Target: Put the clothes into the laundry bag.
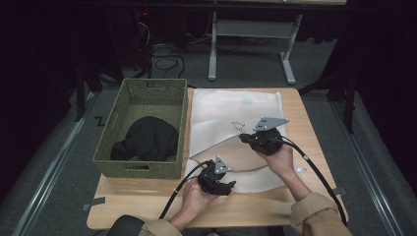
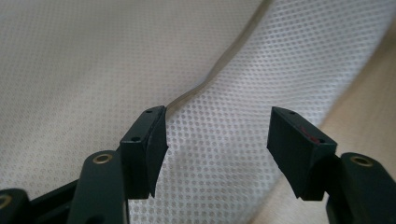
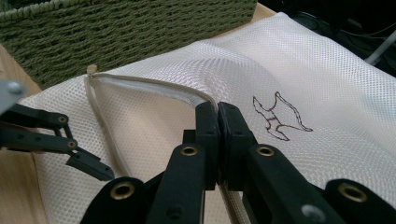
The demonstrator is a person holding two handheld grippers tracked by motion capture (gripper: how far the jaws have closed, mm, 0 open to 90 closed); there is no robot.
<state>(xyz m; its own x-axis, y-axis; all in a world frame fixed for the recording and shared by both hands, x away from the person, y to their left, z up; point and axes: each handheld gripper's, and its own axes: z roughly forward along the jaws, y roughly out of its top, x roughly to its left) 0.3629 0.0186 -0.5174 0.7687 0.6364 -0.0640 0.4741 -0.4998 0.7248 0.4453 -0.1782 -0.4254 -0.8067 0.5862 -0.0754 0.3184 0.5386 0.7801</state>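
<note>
High view: a white mesh bag [image 1: 231, 132] lies flat on the table [image 1: 305, 123], right of a green basket [image 1: 142, 128], its zipper edge running from the left gripper [image 1: 216, 178] near the front to the right gripper [image 1: 259, 138] farther back. Left gripper view: the jaws stand wide apart, holding nothing, the edge just past one tip. Right gripper view: the jaws are pinched tight on the zipper edge [image 3: 154, 88].

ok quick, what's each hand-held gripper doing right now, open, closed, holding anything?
Left hand-held gripper: open, over the white mesh laundry bag, holding nothing.
Right hand-held gripper: closed on the bag's zipper edge.
</note>
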